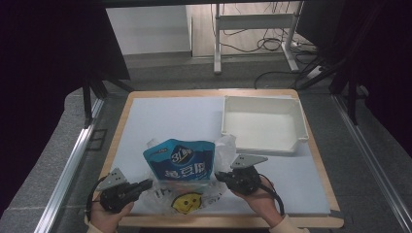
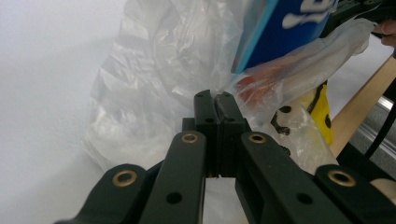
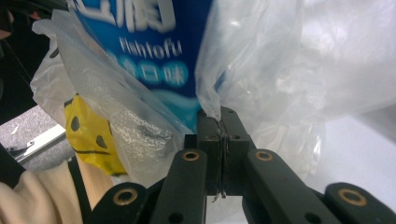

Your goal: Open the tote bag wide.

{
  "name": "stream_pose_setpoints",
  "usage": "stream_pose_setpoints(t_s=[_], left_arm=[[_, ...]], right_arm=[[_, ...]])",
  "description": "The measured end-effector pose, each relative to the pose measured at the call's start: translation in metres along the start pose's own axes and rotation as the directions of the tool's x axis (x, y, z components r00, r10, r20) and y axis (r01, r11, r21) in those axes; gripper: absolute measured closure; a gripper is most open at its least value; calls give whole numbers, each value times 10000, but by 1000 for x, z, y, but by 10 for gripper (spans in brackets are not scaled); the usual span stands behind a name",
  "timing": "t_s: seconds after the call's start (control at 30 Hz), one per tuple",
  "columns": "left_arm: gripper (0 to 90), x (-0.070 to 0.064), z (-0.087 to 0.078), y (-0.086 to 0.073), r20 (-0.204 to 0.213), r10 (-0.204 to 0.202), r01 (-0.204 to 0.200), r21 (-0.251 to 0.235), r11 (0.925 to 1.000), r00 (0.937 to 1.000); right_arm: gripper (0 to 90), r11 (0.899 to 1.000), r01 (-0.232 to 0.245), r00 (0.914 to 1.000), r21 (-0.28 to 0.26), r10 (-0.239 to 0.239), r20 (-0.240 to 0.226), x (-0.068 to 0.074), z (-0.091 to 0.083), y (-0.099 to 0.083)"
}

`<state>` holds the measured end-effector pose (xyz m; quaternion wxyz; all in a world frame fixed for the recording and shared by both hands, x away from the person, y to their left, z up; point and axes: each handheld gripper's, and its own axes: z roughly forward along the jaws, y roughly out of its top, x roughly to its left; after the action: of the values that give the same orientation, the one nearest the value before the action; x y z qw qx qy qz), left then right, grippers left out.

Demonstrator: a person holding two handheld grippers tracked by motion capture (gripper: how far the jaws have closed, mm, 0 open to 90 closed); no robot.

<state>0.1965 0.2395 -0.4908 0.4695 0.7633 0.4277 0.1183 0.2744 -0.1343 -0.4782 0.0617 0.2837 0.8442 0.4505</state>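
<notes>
A clear plastic bag [image 1: 204, 194] with a yellow smiley face lies near the table's front edge. A blue snack pouch [image 1: 180, 162] with white lettering sits partly inside it, its top sticking out toward the far side. My left gripper [image 1: 148, 184] is shut on the bag's left edge [image 2: 154, 84]. My right gripper [image 1: 218, 176] is shut on the bag's right edge [image 3: 243, 60]. In the left gripper view the jaws [image 2: 215, 100] pinch thin film. In the right gripper view the jaws [image 3: 219, 116] clamp a fold of film beside the pouch [image 3: 154, 42].
A white rectangular tray [image 1: 262, 124] stands at the back right of the pale blue mat [image 1: 165, 116]. The wooden table edge [image 1: 233, 222] runs along the front. A desk frame and cables [image 1: 272, 43] stand on the floor beyond the table.
</notes>
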Motion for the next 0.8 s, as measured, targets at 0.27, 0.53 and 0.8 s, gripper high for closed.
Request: stream_pose_setpoints(t_s=[0.27, 0.53, 0.8], left_arm=[[900, 0, 12, -8, -32, -4, 6, 647, 9979, 10000], [900, 1, 25, -17, 0, -94, 94, 1367, 9906, 10000], [898, 0, 34, -21, 50, -114, 104, 1694, 9855, 9999]], right_arm=[[880, 9988, -276, 9996, 406, 274, 38, -5, 10, -15], [880, 9920, -506, 9987, 1157, 495, 124, -8, 25, -25], [879, 9867, -425, 9990, 1568, 394, 228, -7, 31, -27]])
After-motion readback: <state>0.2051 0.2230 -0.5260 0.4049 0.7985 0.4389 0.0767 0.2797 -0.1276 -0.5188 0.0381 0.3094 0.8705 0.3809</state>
